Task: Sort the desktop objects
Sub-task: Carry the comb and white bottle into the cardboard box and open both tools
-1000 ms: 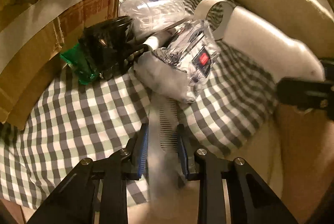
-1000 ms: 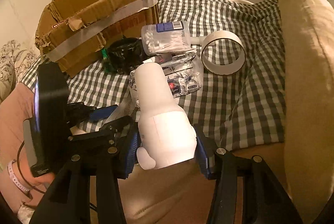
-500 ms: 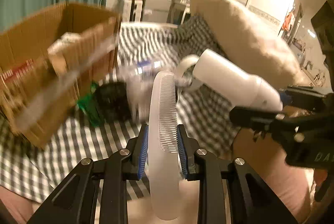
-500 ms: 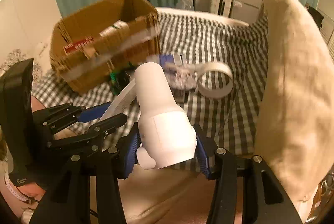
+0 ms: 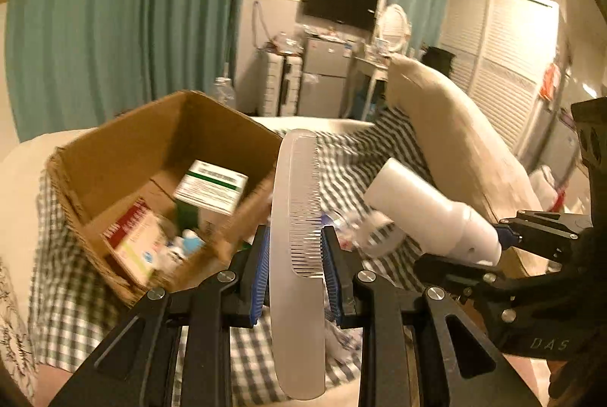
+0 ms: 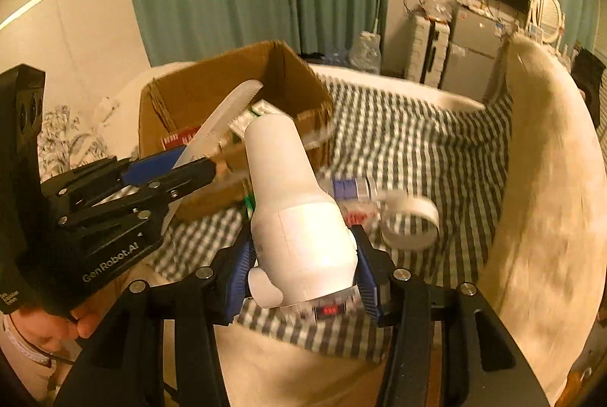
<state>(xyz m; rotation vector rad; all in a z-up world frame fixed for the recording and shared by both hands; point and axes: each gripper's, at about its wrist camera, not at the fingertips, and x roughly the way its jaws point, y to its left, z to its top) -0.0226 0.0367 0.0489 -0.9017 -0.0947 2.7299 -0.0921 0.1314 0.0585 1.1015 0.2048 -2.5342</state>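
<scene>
Right gripper (image 6: pixel 303 268) clamps white bottle (image 6: pixel 292 202); cardboard box (image 6: pixel 227 96) behind.

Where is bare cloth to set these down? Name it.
Bare checked cloth lies between the box and the pillow, beyond the tape ring. It is crowded beside the box's near corner: a clear jar and packets crowd there.

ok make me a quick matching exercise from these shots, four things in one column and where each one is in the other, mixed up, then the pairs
Things:
1. comb
2. white bottle
3. green and white carton
4. tape roll

Places:
A. lying on the checked cloth
B. inside the cardboard box
C. clamped in the right hand-held gripper
D. clamped in the left hand-held gripper

Pairs: 1-D, 2-C, 3-B, 4-A
</scene>
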